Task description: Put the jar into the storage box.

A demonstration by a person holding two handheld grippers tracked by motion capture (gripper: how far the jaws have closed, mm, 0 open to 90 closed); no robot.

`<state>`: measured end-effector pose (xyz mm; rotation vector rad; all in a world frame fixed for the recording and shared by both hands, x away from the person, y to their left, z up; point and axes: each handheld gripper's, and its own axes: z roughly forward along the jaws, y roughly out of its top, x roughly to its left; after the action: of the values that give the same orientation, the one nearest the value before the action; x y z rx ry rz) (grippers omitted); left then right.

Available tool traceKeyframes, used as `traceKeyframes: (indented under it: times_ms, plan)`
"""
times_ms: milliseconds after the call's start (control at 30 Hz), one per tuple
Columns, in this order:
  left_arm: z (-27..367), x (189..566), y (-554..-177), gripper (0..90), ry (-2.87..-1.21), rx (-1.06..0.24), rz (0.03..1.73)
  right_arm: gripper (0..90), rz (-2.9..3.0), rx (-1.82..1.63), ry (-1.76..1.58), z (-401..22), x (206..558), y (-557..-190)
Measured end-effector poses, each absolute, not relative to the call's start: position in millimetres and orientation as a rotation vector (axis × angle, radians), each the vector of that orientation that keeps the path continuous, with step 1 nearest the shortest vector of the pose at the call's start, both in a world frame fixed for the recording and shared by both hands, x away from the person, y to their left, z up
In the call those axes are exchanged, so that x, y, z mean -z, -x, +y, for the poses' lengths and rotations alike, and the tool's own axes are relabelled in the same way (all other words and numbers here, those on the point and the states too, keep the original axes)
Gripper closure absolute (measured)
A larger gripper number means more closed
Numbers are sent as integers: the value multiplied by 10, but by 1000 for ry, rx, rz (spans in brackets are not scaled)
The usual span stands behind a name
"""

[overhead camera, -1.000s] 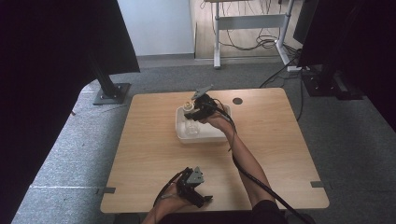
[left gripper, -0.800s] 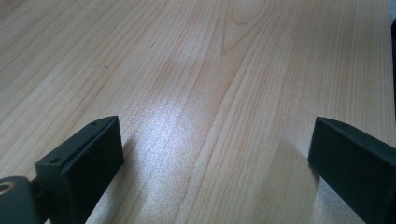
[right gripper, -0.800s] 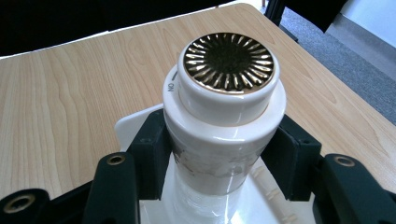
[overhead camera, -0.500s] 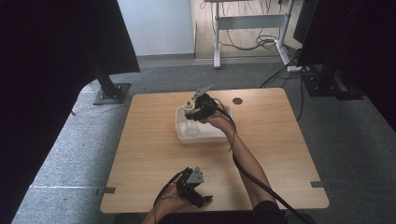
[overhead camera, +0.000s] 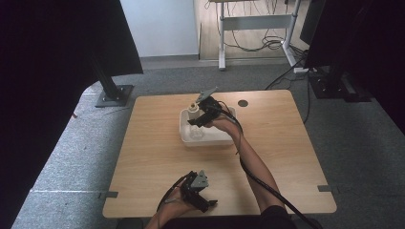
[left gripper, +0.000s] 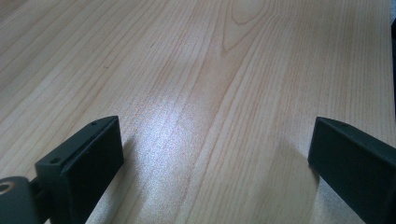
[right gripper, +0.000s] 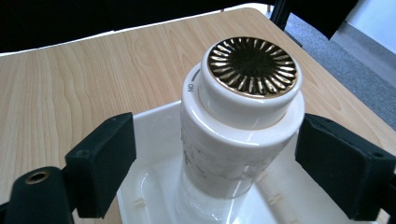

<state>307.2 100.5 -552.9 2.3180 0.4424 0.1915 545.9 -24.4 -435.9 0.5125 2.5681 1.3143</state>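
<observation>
Nothing much has moved in the last second — so the grab has not started. The right gripper (overhead camera: 193, 116) waits with jaws wide around the grinder (right gripper: 240, 123), not touching it. It stands upright in the white tray (right gripper: 149, 186). The left gripper (overhead camera: 203, 202) rests near the table (overhead camera: 153, 143) edge, wide, holding nothing. Small letters on the collar — maybe "ON".

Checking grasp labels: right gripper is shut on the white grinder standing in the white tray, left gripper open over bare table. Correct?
Not quite. The right gripper is open: in the right gripper view its jaws flank the white grinder with gaps on both sides. The rest holds: the grinder stands in the white tray, and the left gripper is open over bare table.
</observation>
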Motion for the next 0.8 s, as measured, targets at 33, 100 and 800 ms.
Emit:
traceKeyframes:
  times_ms: [33, 100, 800]
  plan:
    - [1005, 5529, -3073, 30, -2318, -192, 441, 105, 2567, -1311, -511, -253, 4351, -5454]
    - [1005, 5529, -3073, 30, -2318, -192, 441, 101, 2565, -1308, -505, -266, 4335, -5445]
    - [1004, 5529, -3072, 30, -2317, -192, 442, 97, 2589, -1293, -471, -386, 4284, -5226]
